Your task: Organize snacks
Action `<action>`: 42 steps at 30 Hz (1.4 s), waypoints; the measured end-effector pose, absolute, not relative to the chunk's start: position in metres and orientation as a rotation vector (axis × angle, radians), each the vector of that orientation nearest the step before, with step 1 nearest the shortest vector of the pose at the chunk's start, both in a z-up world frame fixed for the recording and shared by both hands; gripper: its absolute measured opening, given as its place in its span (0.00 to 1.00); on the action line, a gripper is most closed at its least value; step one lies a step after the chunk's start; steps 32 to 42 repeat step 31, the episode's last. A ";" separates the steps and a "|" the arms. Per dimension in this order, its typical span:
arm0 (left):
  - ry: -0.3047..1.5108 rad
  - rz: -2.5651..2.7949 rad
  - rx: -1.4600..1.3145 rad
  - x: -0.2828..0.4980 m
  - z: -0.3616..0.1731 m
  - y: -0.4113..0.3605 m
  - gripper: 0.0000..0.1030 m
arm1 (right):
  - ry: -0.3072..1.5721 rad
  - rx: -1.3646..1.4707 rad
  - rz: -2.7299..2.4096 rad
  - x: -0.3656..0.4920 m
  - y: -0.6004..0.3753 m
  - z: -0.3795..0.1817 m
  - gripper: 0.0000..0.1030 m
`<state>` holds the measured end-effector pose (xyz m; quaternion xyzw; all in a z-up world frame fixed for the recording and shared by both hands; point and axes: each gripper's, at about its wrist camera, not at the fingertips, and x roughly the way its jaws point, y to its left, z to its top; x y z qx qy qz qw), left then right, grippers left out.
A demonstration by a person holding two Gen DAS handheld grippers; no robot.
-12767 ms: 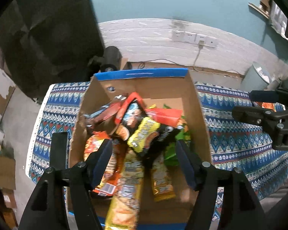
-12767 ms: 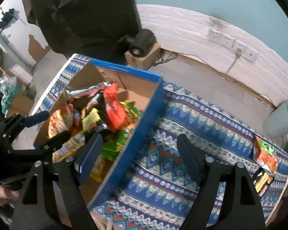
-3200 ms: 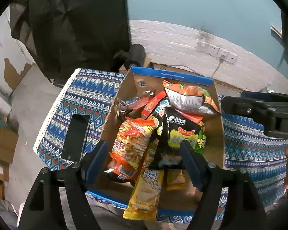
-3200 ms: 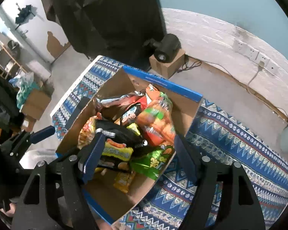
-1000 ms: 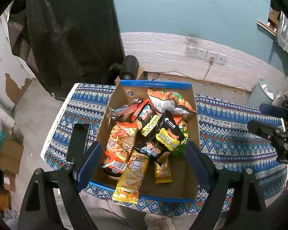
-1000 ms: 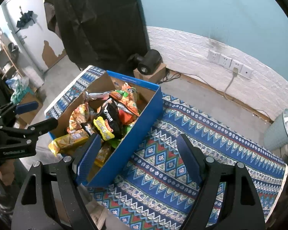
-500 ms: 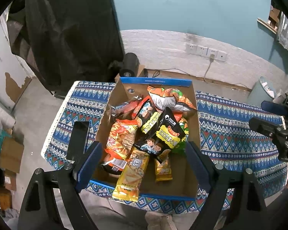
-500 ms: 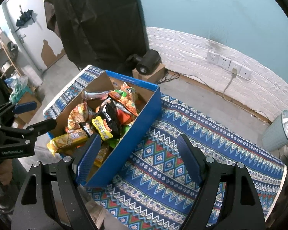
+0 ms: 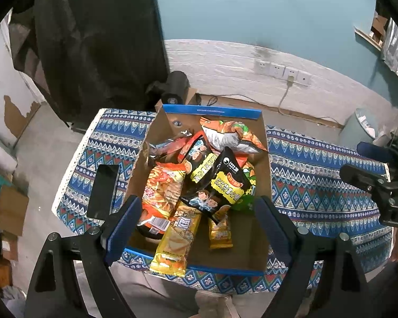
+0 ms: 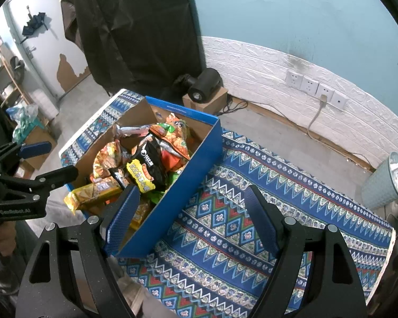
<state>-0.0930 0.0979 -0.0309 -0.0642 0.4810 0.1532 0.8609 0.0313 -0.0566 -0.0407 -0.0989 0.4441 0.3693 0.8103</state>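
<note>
While the snack box (image 9: 262, 156) is sitting unchanged from a moment ago, both the left gripper (image 9: 196, 228) and right gripper (image 10: 191, 217) are hovering wide apart, empty.

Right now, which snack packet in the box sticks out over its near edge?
The long yellow packet: its lower end overhangs the cardboard box's near blue rim, while the other packets lie inside the walls.

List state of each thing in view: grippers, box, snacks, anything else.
left gripper: open, empty, above the box
right gripper: open, empty, over the box's right wall
cardboard box: open-topped, on the patterned cloth
snack packets: piled loosely in the box, overlapping
long yellow packet: end hanging over the near wall
black phone: flat on the cloth, left of the box
</note>
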 end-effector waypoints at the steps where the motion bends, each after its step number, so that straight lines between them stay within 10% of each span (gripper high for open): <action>1: 1.008 0.324 -0.133 -0.093 -0.031 0.098 0.86 | 0.949 -0.211 0.789 0.031 -0.056 -0.041 0.78; 42: 1.010 0.326 -0.142 -0.094 -0.029 0.099 0.86 | 0.954 -0.228 0.790 0.030 -0.059 -0.043 0.78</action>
